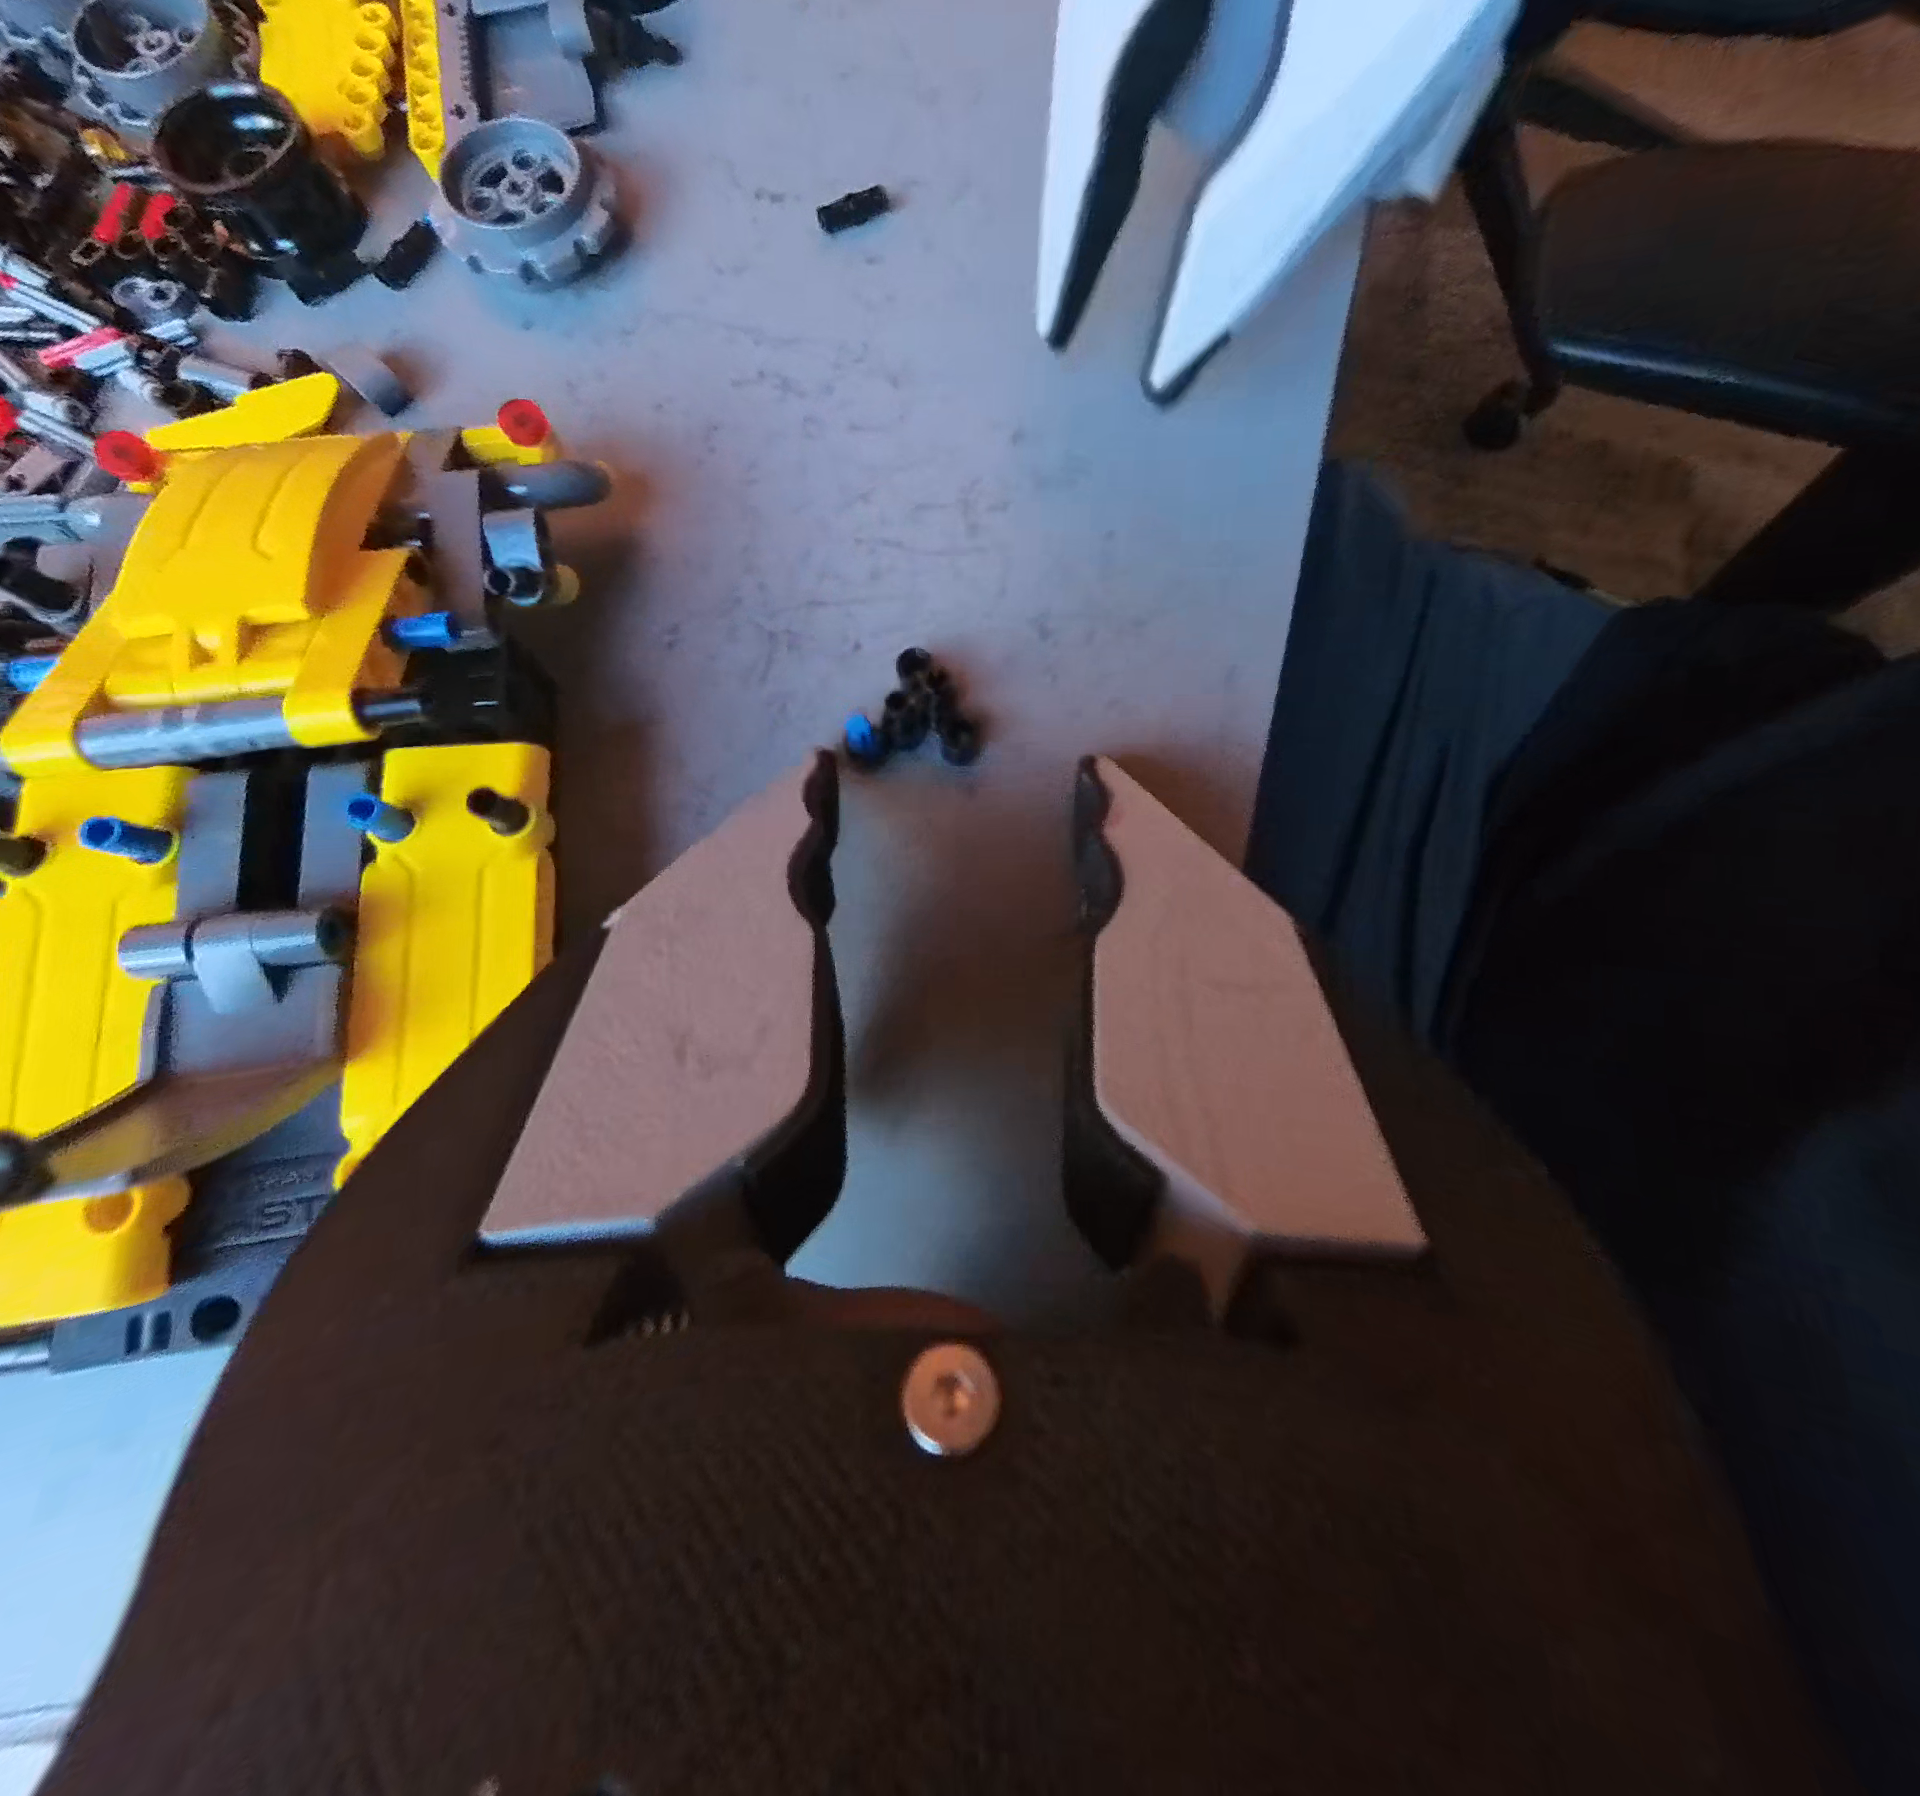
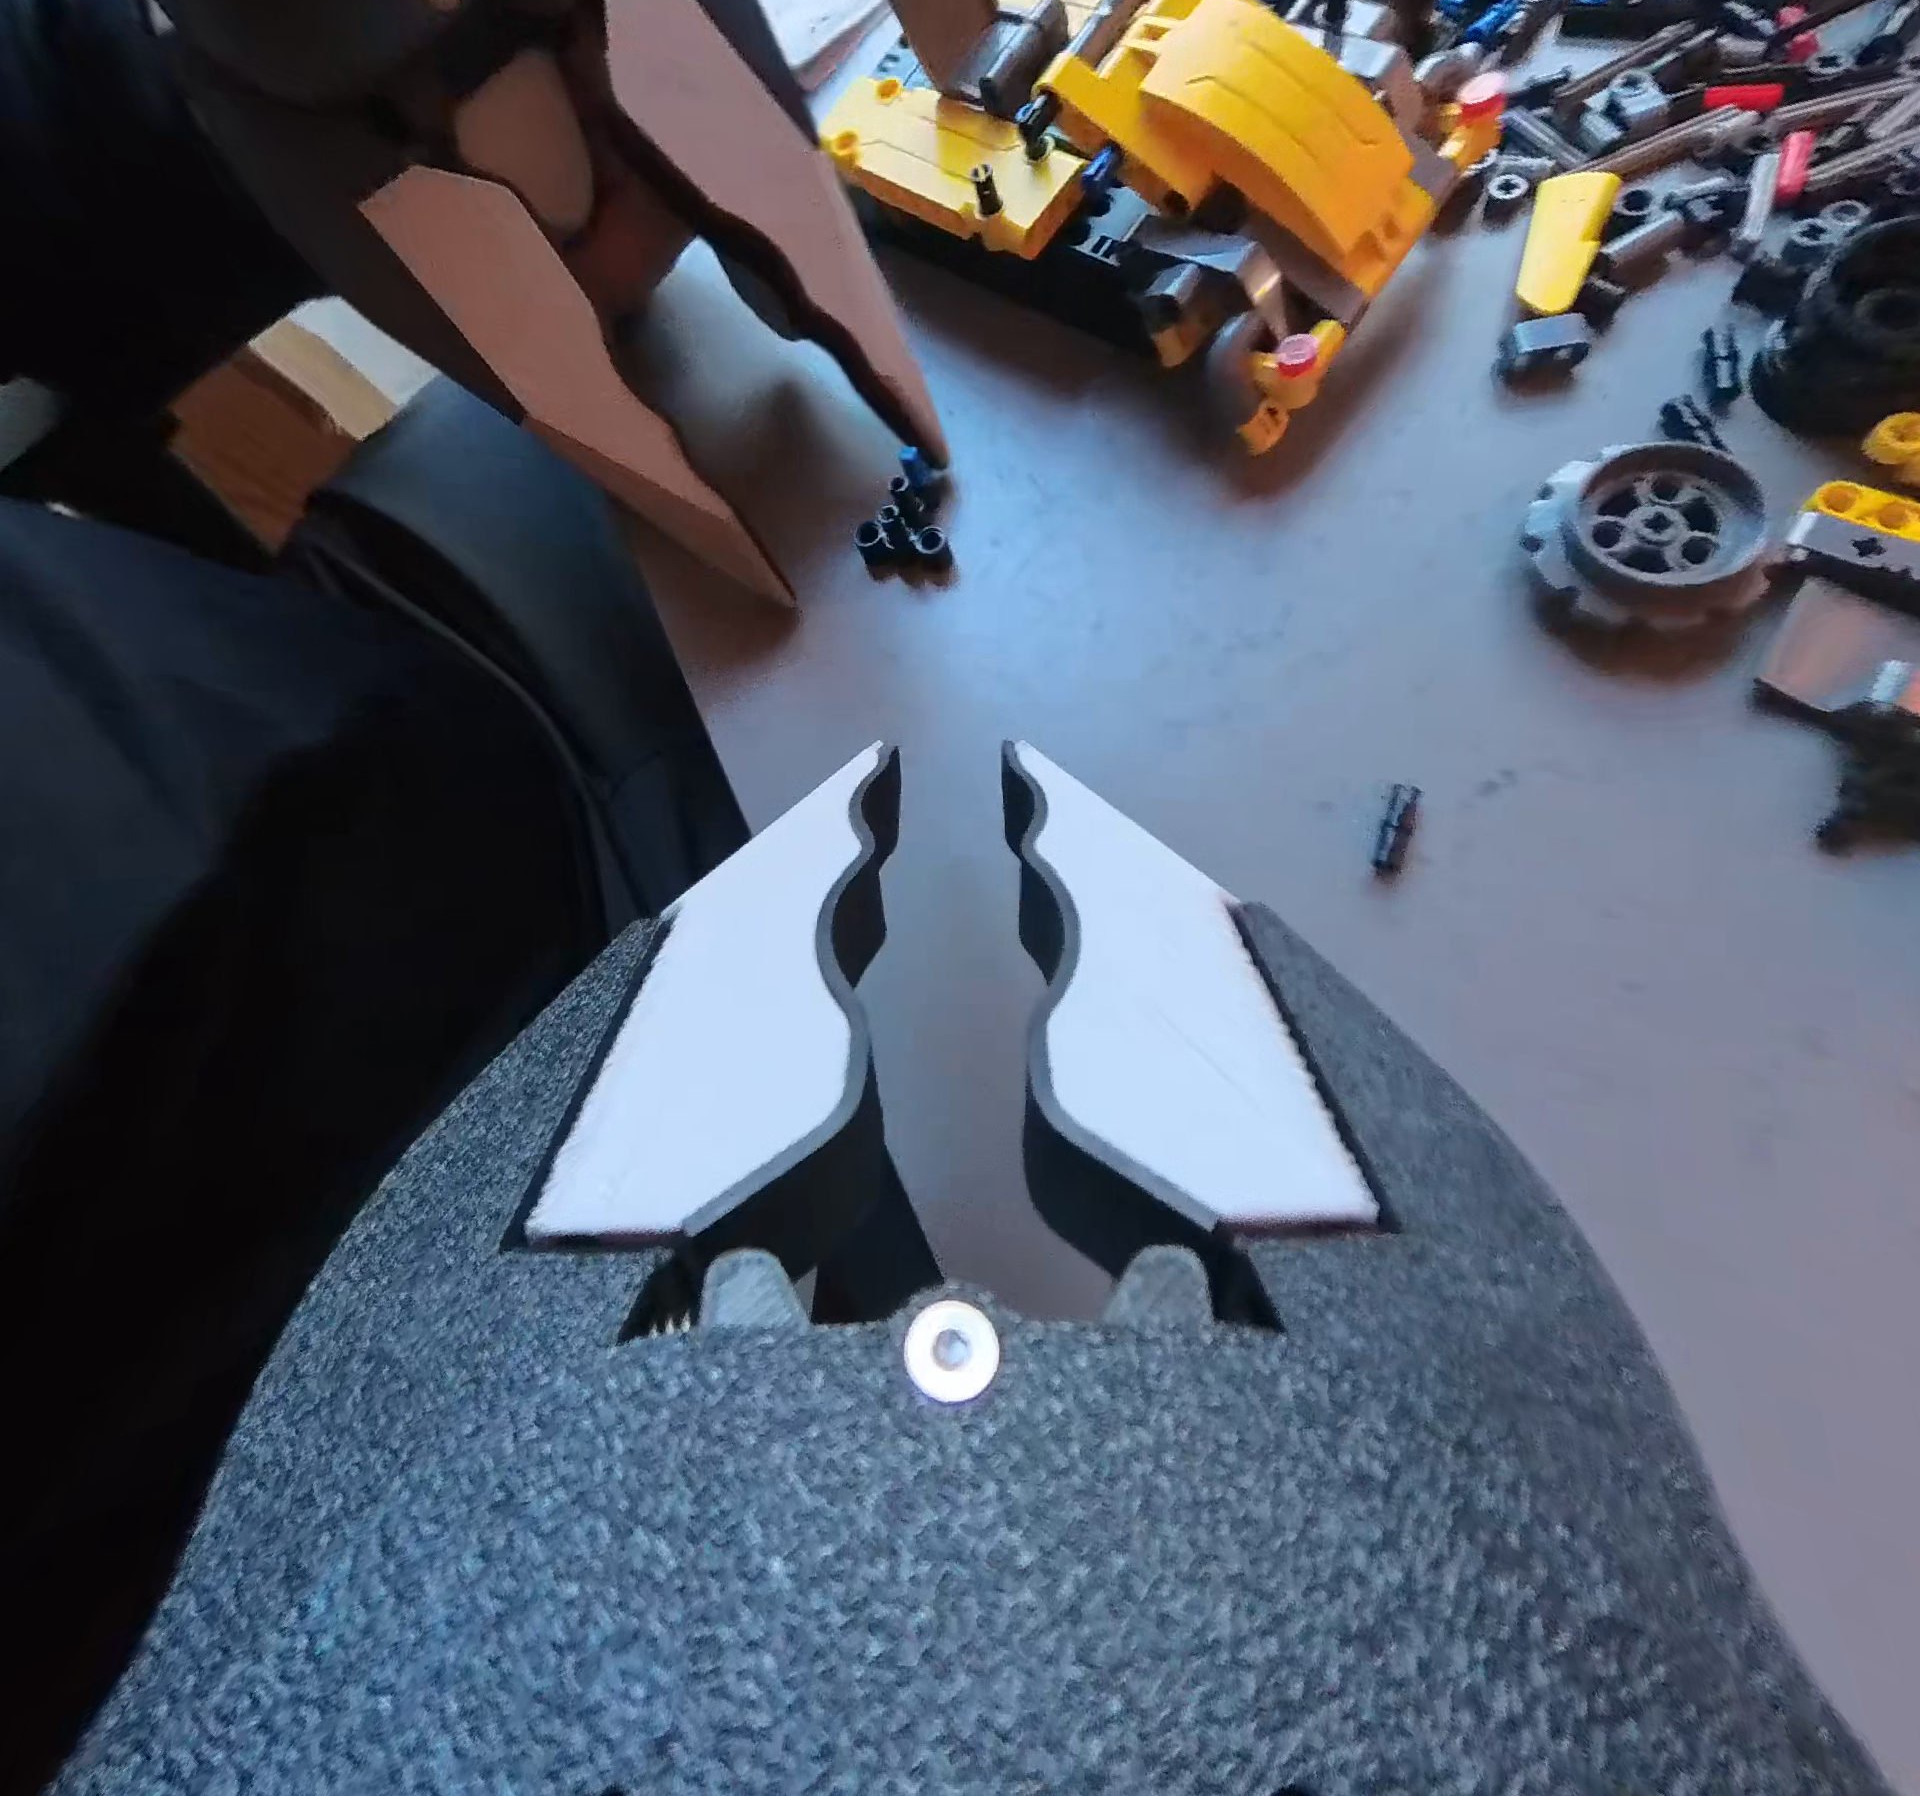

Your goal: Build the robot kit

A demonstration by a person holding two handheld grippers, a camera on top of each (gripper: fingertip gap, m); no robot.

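My left gripper (image 1: pixel 956 780) hangs with jaws apart, empty, tips just beside a small cluster of pins (image 1: pixel 914 712), the yellow model (image 1: pixel 260 707) off to its side. My right gripper (image 2: pixel 951 759) hovers over bare table (image 2: pixel 1195 707), jaws slightly apart, holding nothing; a lone pin (image 2: pixel 1395 827) lies near.

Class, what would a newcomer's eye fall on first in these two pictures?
The half-built yellow and grey plastic brick vehicle stands out first, on the grey table beside a heap of loose parts. Next, the left gripper, open, sits right behind a small cluster of black and blue plastic pins; the right gripper hovers open nearby.
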